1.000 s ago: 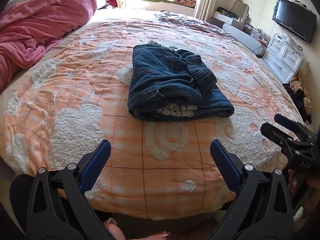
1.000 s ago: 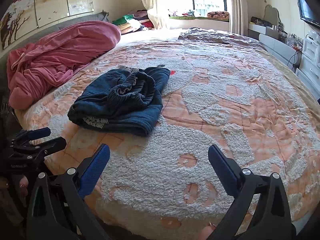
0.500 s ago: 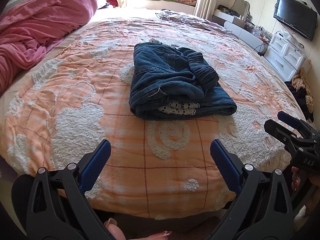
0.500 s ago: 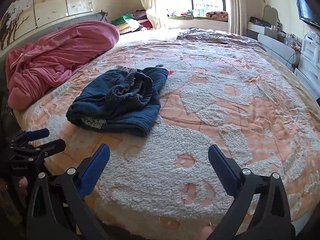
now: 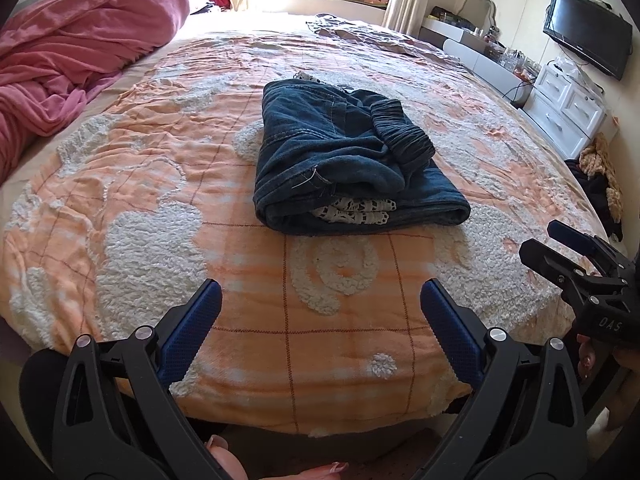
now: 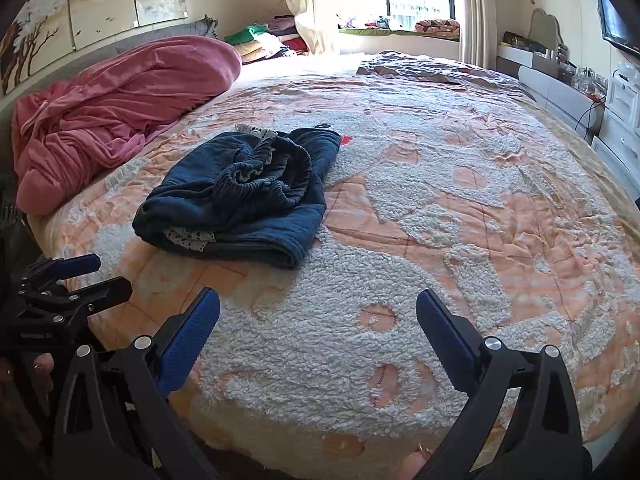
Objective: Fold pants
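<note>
Dark blue denim: the pants lie folded in a thick bundle in the middle of the bed, on its orange and white fleece blanket. In the left wrist view a strip of white lace shows between the layers at the near edge, and the elastic waistband sits bunched on top toward the right. The left gripper hangs over the near edge of the bed, its blue-padded fingers wide apart and holding nothing, well short of the pants. At the right edge the right gripper shows from the side. A pink quilt is heaped at the far left; a television hangs on the wall at far right.

In the right wrist view the pants lie left of centre, the waistband crumpled on top. The right gripper has its fingers spread and empty above the near blanket. The left gripper appears low on the left, near the bed's edge.
</note>
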Demonstrator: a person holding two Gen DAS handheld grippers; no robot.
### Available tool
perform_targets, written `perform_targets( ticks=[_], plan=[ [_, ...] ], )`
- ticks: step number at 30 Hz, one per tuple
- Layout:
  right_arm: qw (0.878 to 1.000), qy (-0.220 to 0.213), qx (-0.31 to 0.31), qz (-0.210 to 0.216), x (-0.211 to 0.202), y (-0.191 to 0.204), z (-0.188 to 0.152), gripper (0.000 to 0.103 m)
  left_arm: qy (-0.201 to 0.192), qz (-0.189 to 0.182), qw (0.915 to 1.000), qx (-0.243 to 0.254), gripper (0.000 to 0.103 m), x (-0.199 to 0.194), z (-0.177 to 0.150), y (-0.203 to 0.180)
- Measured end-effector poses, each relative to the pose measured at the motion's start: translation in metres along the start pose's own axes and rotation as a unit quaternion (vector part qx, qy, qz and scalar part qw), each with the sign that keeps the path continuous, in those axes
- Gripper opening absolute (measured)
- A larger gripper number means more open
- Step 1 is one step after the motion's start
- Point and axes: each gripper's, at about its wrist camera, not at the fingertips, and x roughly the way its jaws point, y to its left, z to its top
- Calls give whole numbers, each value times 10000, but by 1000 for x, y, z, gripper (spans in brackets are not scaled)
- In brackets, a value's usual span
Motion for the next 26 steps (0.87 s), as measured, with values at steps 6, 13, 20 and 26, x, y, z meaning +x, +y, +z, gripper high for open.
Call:
perform_targets(
  ticks=[6,13,20,26],
  plan=[
    [10000,16,-7,-9,0,0,0,98,36,-62,10000,1,93,-1,-1,1],
    [10000,52,-38,-42,3,-2,-1,98,89,-200,9998,-21,93,-1,1,6],
    [9990,123,274,-344,14,-50,9,98,49,-17,9990,-446,93,10,28,51],
    [9783,306,788,-1890,31,-183,36,98,484,1328,9866,-818,93,68,90,161]
  ],
)
